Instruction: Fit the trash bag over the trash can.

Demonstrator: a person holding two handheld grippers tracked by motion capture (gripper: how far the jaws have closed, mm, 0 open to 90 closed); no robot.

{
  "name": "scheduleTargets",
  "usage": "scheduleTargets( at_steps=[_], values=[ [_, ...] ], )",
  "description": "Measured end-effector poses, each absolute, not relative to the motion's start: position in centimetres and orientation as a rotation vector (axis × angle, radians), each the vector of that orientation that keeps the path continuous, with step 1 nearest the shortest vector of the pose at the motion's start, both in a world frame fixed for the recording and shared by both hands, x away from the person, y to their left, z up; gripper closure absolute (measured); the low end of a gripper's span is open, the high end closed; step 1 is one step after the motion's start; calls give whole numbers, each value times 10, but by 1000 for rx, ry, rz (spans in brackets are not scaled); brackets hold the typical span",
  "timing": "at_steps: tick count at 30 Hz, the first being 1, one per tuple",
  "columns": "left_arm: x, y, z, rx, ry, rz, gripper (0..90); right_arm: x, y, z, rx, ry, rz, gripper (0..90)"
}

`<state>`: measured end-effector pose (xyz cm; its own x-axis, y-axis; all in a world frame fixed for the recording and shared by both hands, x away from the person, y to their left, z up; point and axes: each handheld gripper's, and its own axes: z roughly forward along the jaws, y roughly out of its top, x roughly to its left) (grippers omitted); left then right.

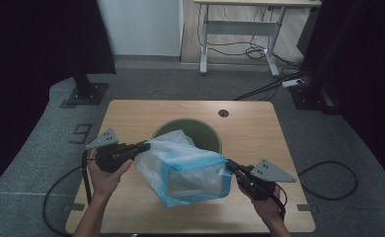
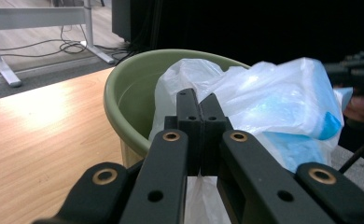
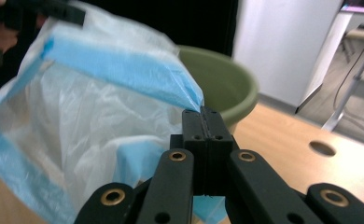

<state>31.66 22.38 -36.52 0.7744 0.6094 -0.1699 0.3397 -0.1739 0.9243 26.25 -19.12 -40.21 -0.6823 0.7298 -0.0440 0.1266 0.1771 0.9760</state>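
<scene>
Behind, green bin (image 1: 208, 132), held bag (image 1: 185, 169) overlapping

Room setting. A light wooden worktop (image 1: 259, 128) with a round cable hole (image 1: 223, 113) stands on grey carpet (image 1: 146, 81). Beyond the worktop, a white wall panel (image 1: 141, 24) meets a wooden floor strip where a white-framed desk (image 1: 240, 29) stands over loose black cables (image 1: 252, 49). Dark curtains (image 1: 27, 44) flank the worktop; a black stand base (image 1: 86, 93) sits at its far left, and a power strip (image 1: 293, 83) at its far right.
</scene>
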Motion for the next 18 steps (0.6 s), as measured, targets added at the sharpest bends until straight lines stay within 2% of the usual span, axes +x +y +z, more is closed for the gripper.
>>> scheduleTargets(
  at_steps=[10,18],
  values=[
    [329,223,-354,1813,743,311,898,287,-191,-381,806,1901,1493,885],
    [345,229,-355,1810,770,285,898,315,-182,-375,839,1911,1430,884]
  ],
)
